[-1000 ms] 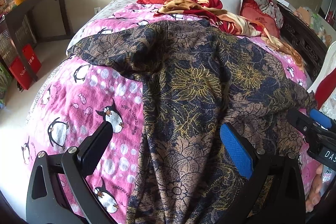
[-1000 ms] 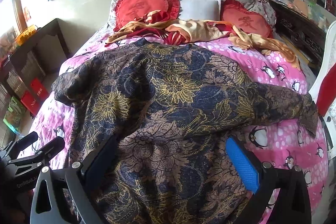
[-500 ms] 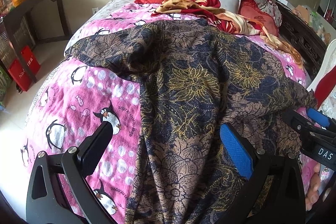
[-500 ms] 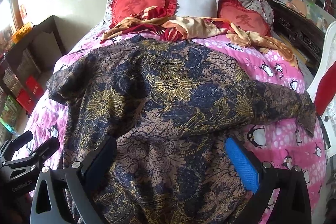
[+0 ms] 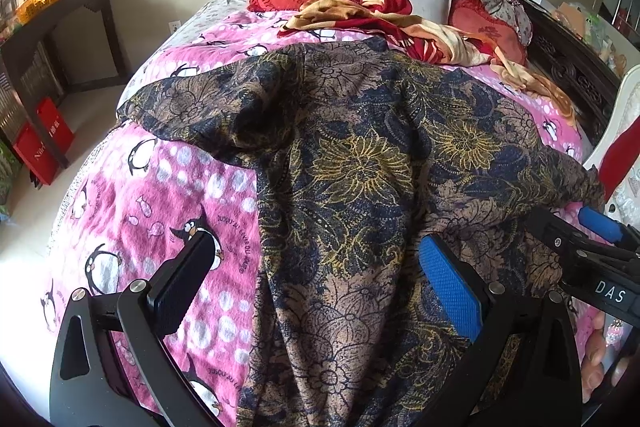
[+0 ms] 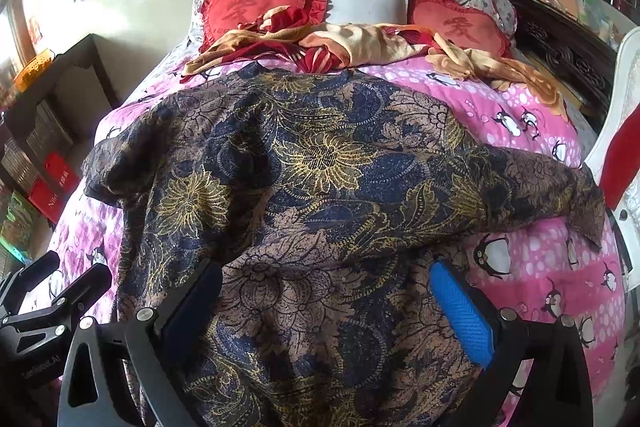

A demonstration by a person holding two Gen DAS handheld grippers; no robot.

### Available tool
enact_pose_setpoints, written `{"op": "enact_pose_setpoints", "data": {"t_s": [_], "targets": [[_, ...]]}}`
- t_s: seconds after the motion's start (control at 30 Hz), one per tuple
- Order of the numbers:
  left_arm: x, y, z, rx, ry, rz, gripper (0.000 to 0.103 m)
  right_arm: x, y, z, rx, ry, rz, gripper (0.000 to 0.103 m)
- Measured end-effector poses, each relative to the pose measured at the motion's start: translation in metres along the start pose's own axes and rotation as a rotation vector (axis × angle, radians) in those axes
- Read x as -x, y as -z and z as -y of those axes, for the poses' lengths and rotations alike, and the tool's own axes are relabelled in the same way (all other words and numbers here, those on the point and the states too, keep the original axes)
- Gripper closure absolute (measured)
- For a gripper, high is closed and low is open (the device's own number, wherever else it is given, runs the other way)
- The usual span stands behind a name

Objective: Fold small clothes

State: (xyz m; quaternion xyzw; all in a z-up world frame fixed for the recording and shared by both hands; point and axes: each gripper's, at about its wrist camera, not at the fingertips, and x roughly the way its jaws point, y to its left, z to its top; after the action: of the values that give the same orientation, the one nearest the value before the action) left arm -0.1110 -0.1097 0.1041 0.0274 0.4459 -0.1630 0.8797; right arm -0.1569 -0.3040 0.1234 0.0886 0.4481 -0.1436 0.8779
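Observation:
A dark blue and brown floral garment [image 5: 360, 163] [image 6: 320, 187] lies spread on a pink penguin blanket [image 5: 160, 195] [image 6: 540, 259], sleeves out to both sides. My left gripper [image 5: 316, 271] is open above the garment's lower left edge, black finger over the blanket, blue pad [image 5: 448, 283] over the cloth. My right gripper [image 6: 326, 295] is open over the garment's lower middle. Neither holds anything. In the left wrist view the right gripper [image 5: 576, 243] shows at the right edge with a hand [image 5: 596, 355] below it. In the right wrist view the left gripper [image 6: 56, 287] shows at lower left.
Red heart cushions [image 6: 248, 3], a white pillow [image 6: 364, 3] and a crumpled red and tan cloth [image 6: 320, 47] lie at the bed's head. A dark wooden table [image 5: 56, 27] and red boxes [image 5: 40, 139] stand left. A carved dark headboard [image 6: 560, 47] and white furniture [image 6: 616, 107] stand right.
Both grippers have shifted slightly forward over the garment, staying open. The garment has not visibly moved.

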Motion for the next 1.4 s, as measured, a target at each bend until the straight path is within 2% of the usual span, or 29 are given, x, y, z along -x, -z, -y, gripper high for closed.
{"op": "enact_pose_setpoints", "data": {"t_s": [0.97, 1.23, 1.4], "targets": [[-0.026, -0.007, -0.013, 0.021, -0.023, -0.027, 0.0, -0.028, -0.006, -0.015, 0.014, -0.018, -0.045, 0.0], [-0.037, -0.012, -0.025, 0.042, -0.027, -0.04, 0.0, -0.04, -0.01, -0.022, 0.018, -0.019, -0.058, 0.0], [-0.045, -0.021, -0.048, 0.092, 0.006, -0.061, 0.0, -0.049, -0.012, -0.028, 0.033, -0.025, -0.073, 0.0]]}}
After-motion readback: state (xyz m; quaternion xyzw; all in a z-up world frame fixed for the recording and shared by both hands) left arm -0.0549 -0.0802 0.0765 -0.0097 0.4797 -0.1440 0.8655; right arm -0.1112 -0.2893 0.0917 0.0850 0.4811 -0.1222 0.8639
